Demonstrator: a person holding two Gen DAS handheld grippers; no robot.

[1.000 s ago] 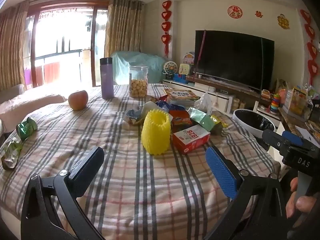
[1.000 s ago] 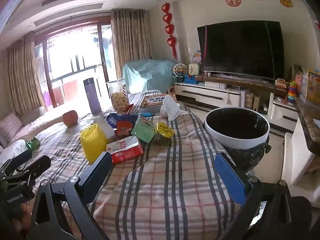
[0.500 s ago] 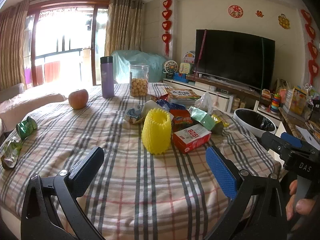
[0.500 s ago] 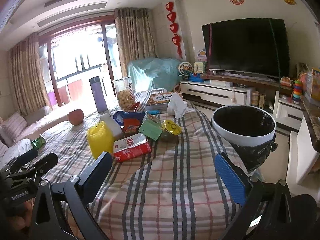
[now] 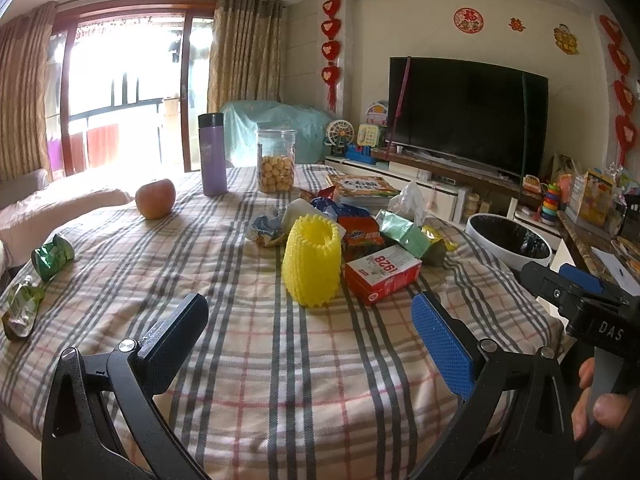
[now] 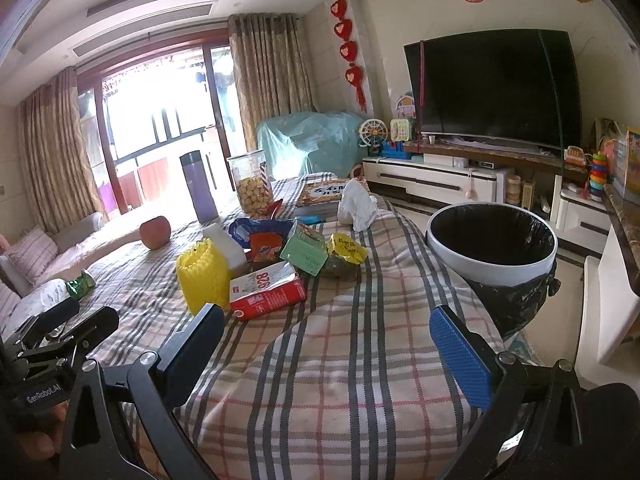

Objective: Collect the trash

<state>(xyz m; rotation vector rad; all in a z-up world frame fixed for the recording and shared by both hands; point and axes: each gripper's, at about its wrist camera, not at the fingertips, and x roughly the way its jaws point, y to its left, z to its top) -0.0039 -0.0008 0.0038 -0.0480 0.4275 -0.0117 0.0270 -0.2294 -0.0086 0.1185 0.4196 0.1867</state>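
Trash lies in a heap mid-table: a yellow foam net sleeve (image 5: 313, 261) (image 6: 205, 276), a red "1928" box (image 5: 382, 273) (image 6: 267, 289), green (image 6: 305, 251) and yellow (image 6: 346, 249) wrappers, and a white crumpled bag (image 6: 356, 205). Two green wrappers (image 5: 52, 255) lie at the table's left edge. A white bin with a black liner (image 6: 493, 245) (image 5: 509, 241) stands by the right edge. My left gripper (image 5: 308, 334) is open and empty, short of the sleeve. My right gripper (image 6: 326, 346) is open and empty, over the near cloth.
On the checked tablecloth (image 5: 248, 352) stand an apple (image 5: 155, 198), a purple flask (image 5: 212, 153), a cookie jar (image 5: 276, 166) and a book (image 5: 360, 189). A TV (image 6: 496, 88) on a low cabinet is behind. A counter (image 6: 624, 216) is at the right.
Both grippers have drifted slightly forward toward the heap. The bin sits larger and nearer in the right wrist view. Both stay open.
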